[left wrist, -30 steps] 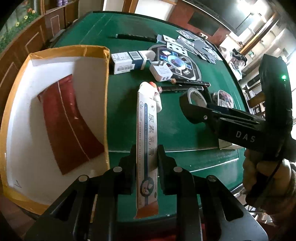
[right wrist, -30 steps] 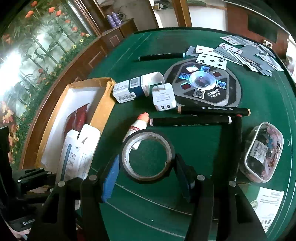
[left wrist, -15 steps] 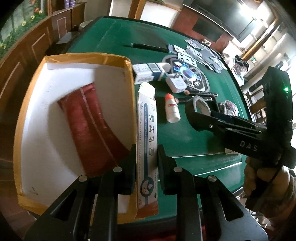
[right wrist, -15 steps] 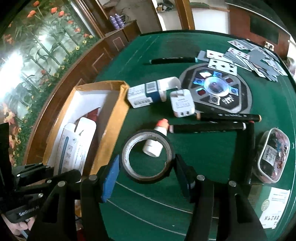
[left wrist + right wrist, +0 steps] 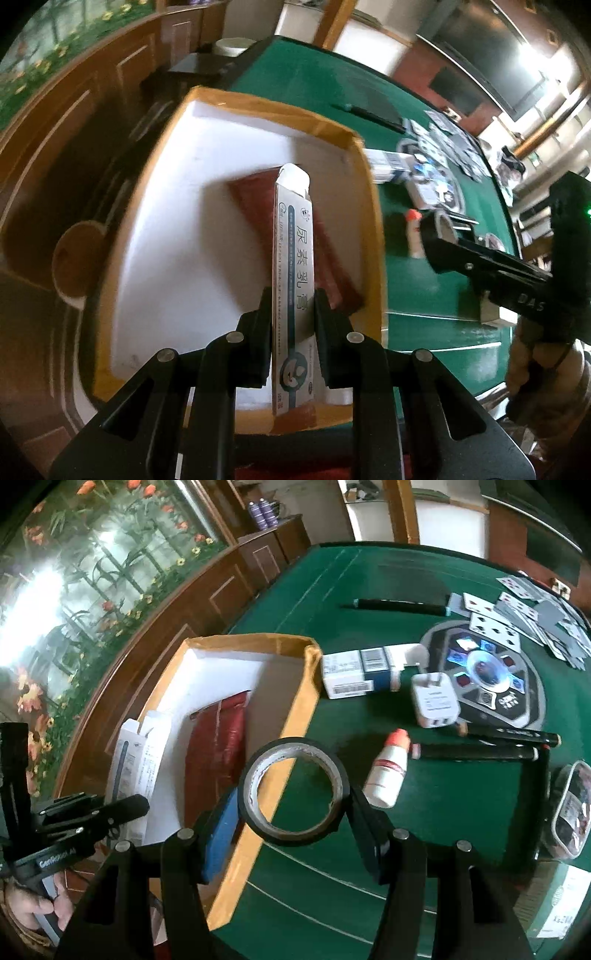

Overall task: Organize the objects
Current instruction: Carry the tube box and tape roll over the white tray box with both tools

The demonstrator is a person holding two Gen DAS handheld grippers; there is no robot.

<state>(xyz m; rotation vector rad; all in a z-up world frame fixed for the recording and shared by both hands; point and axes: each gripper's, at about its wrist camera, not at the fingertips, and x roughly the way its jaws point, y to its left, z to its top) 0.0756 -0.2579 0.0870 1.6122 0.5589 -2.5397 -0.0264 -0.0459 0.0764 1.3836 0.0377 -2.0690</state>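
Left tool (image 5: pixel 291 314): your left tool is clamped on the long white ointment carton (image 5: pixel 293 266), both pads pressed to its sides near the lower half; the carton points forward along the fingers, its open end flap up.
Carton position: it hangs over the interior of the cardboard box (image 5: pixel 373 206), above the red packet (image 5: pixel 255 199); whether it touches anything below, I cannot tell.
Cardboard box: yellow-brown walls, white lining, sitting at the left edge of the green table (image 5: pixel 332 602); the red packet lies flat on its floor.
Right tool (image 5: pixel 293 812): your right tool grips the black tape roll (image 5: pixel 293 790) across its outer rim, one pad on each side, the roll's hole facing the camera.
Tape roll position: held above the table just beside the box's near right wall, overlapping that wall in the right wrist view.
Small bottle (image 5: pixel 388 775): white with an orange-red cap, lying on the table just right of the tape roll.
Blue-and-white carton (image 5: pixel 362 674): lying on the table against the box's far right corner.
White charger plug (image 5: pixel 436 701): on the table right of that carton, near the round disc (image 5: pixel 484 675).
Black marker pens (image 5: pixel 480 751): two lying side by side right of the bottle; a third lies farther back.
Playing cards (image 5: pixel 517 616): spread at the far right.
Clear lidded container (image 5: pixel 570 808): at the right edge.
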